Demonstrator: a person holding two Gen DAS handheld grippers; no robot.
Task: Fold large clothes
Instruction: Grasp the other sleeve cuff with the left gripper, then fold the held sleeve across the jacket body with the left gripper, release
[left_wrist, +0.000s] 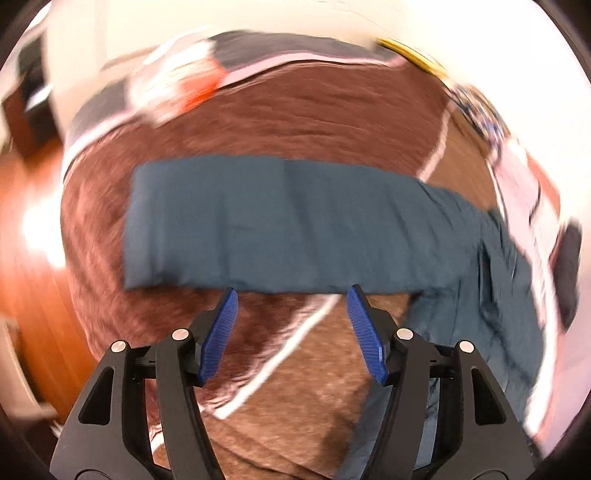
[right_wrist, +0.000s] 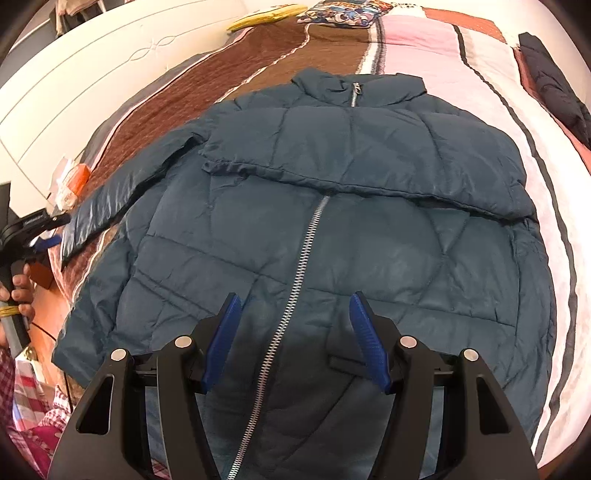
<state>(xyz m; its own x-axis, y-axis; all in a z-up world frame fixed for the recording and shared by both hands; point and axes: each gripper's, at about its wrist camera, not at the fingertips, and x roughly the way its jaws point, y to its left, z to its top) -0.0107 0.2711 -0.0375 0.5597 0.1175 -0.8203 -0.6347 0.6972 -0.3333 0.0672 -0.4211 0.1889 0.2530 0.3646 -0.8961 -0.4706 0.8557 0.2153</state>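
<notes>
Teal quilted fabric fills most of what I see: a puffer jacket (right_wrist: 332, 229) lies front up on the bed (right_wrist: 498, 122), spread across a brown, pink and white striped bedspread (right_wrist: 280, 48). Its collar points to the far end of the bed and its silver zipper (right_wrist: 295, 280) runs down the middle toward me. One sleeve (right_wrist: 354, 162) is folded across the chest, from the right shoulder to the left side. The other sleeve (left_wrist: 273, 221) stretches out flat toward the left edge of the bed, its cuff near that edge.

My right gripper (right_wrist: 293, 302) hangs over the lower front of the jacket, jaws spread wide with nothing between them, the zipper passing under the gap. My left gripper (left_wrist: 291, 295) hangs at the near edge of the outstretched sleeve, jaws also wide apart and holding nothing; this view is blurred, and I cannot tell whether the fingertips (left_wrist: 231, 299) touch the fabric. In the right wrist view my left hand (right_wrist: 20, 291) shows at the left edge of the bed, wrapped around its gripper's handle.

A dark garment (right_wrist: 554, 88) lies at the far right corner of the bed, well apart from the jacket.
</notes>
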